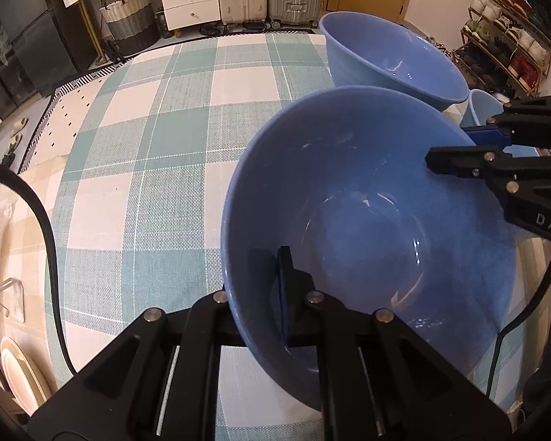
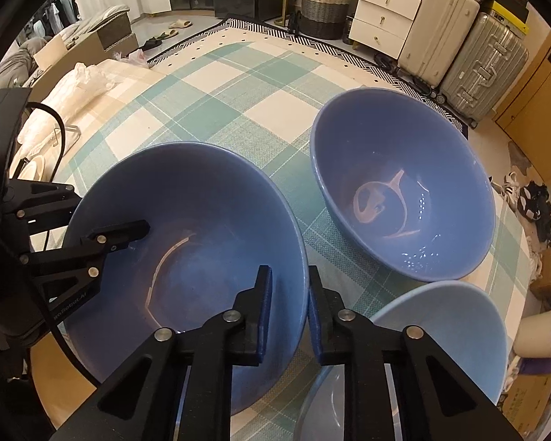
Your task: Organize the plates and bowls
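**Both claws on the near blue bowl's rim**

The near blue bowl [image 2: 187,242] looks like glazed ceramic to me: stiff, prob fairly heavy, slick, and it'd chip or break if dropped. No handle, so the rim wall is the only place to grab, one finger inside, one outside. It sits on the checked cloth [image 1: 136,154] over the bench, tipped a bit in the left wrist view.

Rel. to the claws: left claw [image 1: 253,294] is clamped on the rim nearest its camera, inner finger down inside the bowl w/ the wall pinched tight. Right claw [image 2: 289,308] straddles the opposite rim, one pad inside and one outside. Its jaws are narrow around the wall, but a sliver of gap shows, so I can't tell if the pads really bite yet.

Further out: second blue bowl [image 2: 404,198] stands just beyond, apart from the first, nothing in it except reflections. A pale blue bowl [image 2: 455,327] sits near the right claw's outer finger, w/ a clear bowl [image 2: 334,404] under it. Cream plates [image 1: 22,375] lie off the cloth at the left edge.
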Tool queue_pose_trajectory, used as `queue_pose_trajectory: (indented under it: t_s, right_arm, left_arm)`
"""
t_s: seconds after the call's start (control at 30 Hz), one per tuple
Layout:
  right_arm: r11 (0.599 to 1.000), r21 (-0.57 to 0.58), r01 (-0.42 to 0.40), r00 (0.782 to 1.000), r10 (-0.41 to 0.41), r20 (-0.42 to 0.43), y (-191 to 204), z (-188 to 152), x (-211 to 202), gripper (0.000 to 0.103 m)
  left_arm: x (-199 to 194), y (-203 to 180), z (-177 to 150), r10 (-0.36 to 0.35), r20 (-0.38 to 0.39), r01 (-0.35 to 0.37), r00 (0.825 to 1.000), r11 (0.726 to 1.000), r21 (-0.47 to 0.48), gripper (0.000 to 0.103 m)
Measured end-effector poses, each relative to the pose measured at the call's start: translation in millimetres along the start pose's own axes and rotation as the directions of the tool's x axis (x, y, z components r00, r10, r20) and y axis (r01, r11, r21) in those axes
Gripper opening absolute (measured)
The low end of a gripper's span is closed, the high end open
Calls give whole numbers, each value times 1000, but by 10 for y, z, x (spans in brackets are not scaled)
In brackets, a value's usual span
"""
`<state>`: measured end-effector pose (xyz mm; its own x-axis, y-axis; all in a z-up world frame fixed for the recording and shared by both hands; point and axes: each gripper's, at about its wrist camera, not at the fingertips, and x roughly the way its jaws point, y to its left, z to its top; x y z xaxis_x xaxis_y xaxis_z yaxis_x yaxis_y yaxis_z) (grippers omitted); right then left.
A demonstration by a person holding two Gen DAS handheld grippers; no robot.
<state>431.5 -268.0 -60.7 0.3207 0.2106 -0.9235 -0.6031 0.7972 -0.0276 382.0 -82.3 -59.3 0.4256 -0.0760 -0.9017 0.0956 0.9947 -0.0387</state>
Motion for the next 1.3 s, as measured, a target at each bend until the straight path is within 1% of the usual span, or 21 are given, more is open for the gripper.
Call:
queue_pose_trajectory:
  t_s: [0.17,0.3,0.7,0.83,0.93,1.07,1.3]
  right_arm:
    - [1000,27,4,999,-5,35,1,-9,-118,13]
    - [999,49,-7,998,4,66,-12,-13,-243,11]
    - [997,82,-12,989,-1,148,-40,-77,-746,11]
    - [995,102,-4,986,-13,166,-78,-121,-931,11]
    - [993,115,-2,983,-20,183,-109,-182,-1092,11]
    - [990,138,6,979,-35,203,-174,-286,-1278,11]
    - [984,176,26,974,-65,217,-309,-445,-1515,11]
  left_arm:
    - [-82,-33,-36,-4,19,4,1000,1000,4,6]
    - [-194,-17,-37,-6,49,6,999,1000,-1,6]
    - [-634,-110,32,2,122,-5,992,1000,24,6]
    - [-807,-230,73,-4,143,-3,990,999,49,6]
    - [-939,-305,88,-21,157,12,987,998,58,6]
    - [-1097,-456,115,-24,174,10,984,996,83,6]
    - [-1278,-777,212,-48,172,28,984,993,118,6]
